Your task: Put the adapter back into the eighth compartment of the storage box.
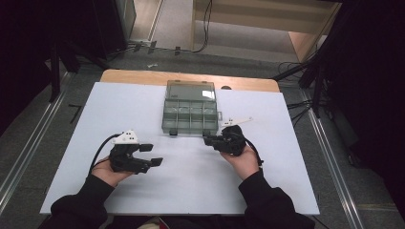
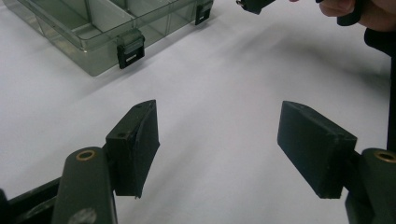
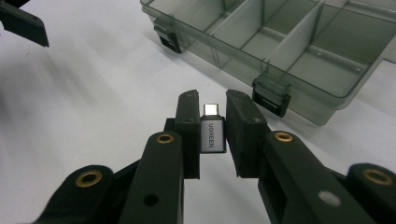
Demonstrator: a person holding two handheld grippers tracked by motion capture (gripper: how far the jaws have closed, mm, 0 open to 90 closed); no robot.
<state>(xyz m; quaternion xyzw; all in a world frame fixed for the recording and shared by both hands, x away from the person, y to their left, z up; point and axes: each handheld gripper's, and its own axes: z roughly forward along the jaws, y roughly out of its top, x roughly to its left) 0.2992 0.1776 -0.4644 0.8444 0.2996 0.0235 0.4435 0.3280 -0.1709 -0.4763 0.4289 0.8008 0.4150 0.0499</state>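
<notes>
Small silver adapter (image 3: 213, 133), plug end pointing forward, clamped between black jaws, just short of the open box (image 3: 299, 42).

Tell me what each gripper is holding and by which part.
The right gripper clamps a small grey adapter by its body's two sides, its plug end pointing out. The left gripper holds nothing, jaws wide apart.

A white sheet (image 1: 191, 181) covered most of the table (image 1: 143, 76), whose wooden top showed as a bare strip along the far edge. The table stood on a grey floor (image 1: 38, 143). 1 thing lay directly on the sheet: a clear grey plastic organiser box (image 1: 190, 114), near the far edge at the middle, with its lid (image 1: 191, 89) open and lying back, dividers inside, and 2 dark latches on its near wall.
</notes>
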